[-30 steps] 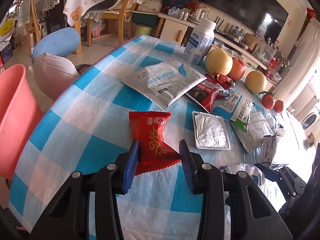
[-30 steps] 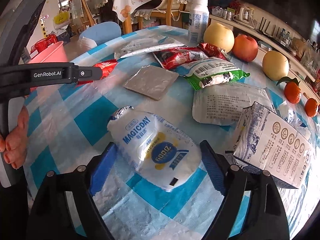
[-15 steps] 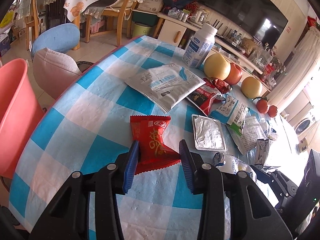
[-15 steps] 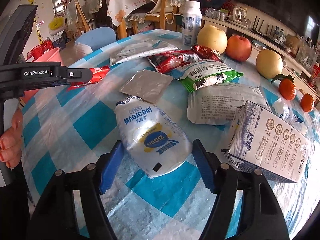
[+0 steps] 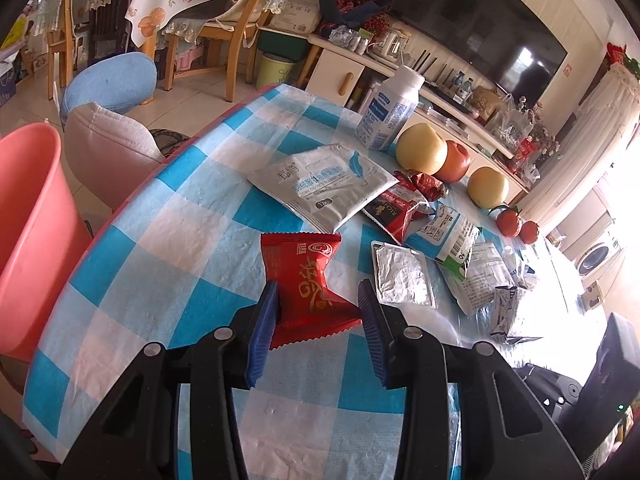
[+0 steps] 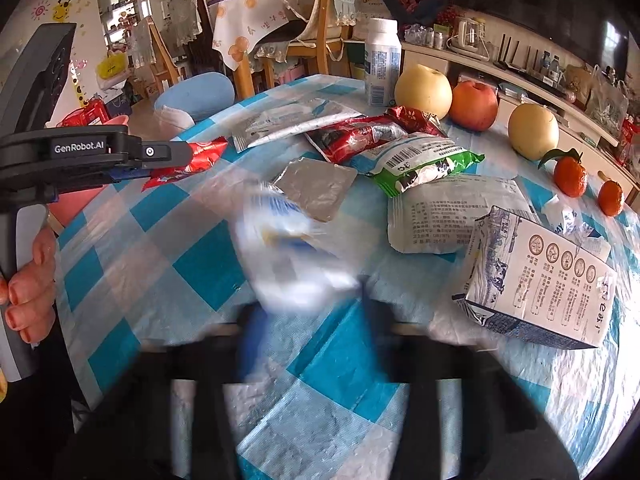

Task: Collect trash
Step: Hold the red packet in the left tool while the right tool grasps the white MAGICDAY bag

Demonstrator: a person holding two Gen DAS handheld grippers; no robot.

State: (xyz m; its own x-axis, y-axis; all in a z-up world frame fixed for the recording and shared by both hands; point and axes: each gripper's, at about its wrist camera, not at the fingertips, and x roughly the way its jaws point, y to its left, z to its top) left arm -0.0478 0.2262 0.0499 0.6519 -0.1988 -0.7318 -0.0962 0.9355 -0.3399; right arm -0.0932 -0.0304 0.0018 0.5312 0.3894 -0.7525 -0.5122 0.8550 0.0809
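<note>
A: On the checked table (image 5: 192, 232), my left claw (image 5: 316, 320) pinches the red crinkled foil snack wrapper (image 5: 308, 280); right claw (image 6: 308, 320) just clamped the blurred white-and-blue plastic pouch (image 6: 288, 248).

B: Lift both slowly, then swing to the pink plastic bin (image 5: 28, 240).

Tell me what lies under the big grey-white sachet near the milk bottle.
The grey-white sachet rests on the checked tablecloth, its right corner overlapping the dark red snack packet. Anything beneath its middle is covered and cannot be seen.

"GenRobot.AI" on left hand-held gripper (image 6: 132, 168)
</note>
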